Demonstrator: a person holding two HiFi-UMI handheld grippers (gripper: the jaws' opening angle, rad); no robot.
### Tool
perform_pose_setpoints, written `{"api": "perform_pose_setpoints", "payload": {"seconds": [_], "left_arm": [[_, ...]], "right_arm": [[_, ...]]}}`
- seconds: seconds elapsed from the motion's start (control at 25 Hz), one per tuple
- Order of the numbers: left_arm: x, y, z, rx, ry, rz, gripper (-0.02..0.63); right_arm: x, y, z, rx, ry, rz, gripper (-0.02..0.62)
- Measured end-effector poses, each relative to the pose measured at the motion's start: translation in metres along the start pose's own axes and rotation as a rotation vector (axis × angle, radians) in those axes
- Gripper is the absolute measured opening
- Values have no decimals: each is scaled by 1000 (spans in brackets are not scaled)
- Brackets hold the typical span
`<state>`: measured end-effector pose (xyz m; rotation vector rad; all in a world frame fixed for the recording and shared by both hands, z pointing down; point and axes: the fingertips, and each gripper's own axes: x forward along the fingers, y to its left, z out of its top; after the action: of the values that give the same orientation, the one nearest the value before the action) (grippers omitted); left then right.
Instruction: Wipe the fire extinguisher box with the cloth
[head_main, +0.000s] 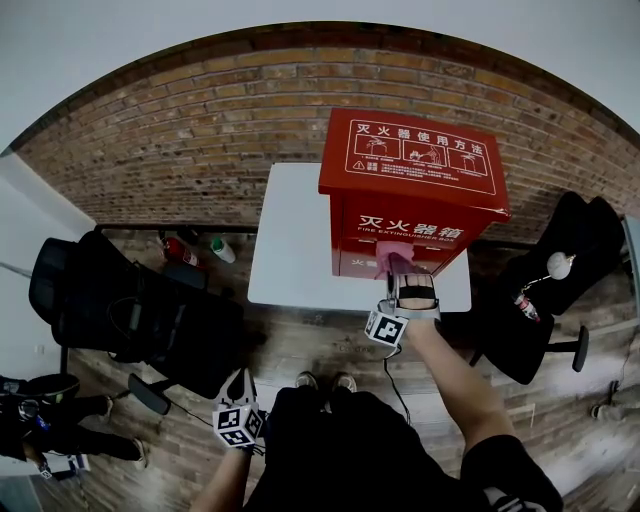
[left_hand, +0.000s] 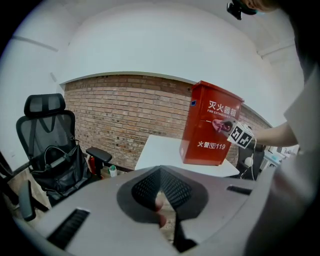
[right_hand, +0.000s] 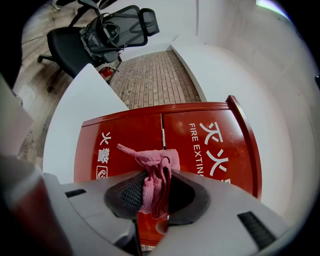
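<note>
My right gripper (right_hand: 156, 181) is clenched on a crumpled, coarse-woven pink cloth (right_hand: 152, 167), which is pressed to the glossy red front of the boxy fire extinguisher box (right_hand: 205, 137) at the white desk's (head_main: 295, 235) right edge. My left gripper (left_hand: 161, 172) is closed and empty. The gripper hides the box's bottom.

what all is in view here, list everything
box: one, red, on the table's right end
cloth: one, pink, against the box front
table: one, white, against the brick wall
office chairs: two, black, one left of the table, one right
bottle: one, white and green, on the floor left of the table
bystander: one, dark clothes, lower left
right gripper: one, grey, jaws clamped on the cloth
left gripper: one, grey, jaws together, empty, held low away from the box
</note>
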<state>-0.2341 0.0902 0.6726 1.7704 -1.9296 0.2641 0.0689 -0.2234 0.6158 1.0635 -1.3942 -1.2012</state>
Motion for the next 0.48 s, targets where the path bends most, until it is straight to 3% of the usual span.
{"api": "perform_pose_setpoints", "payload": {"seconds": [0.48], "left_arm": [[1,2,-5,8,0,22,22]], "right_arm": [[0,18,-1,15,-11,19,100]]}}
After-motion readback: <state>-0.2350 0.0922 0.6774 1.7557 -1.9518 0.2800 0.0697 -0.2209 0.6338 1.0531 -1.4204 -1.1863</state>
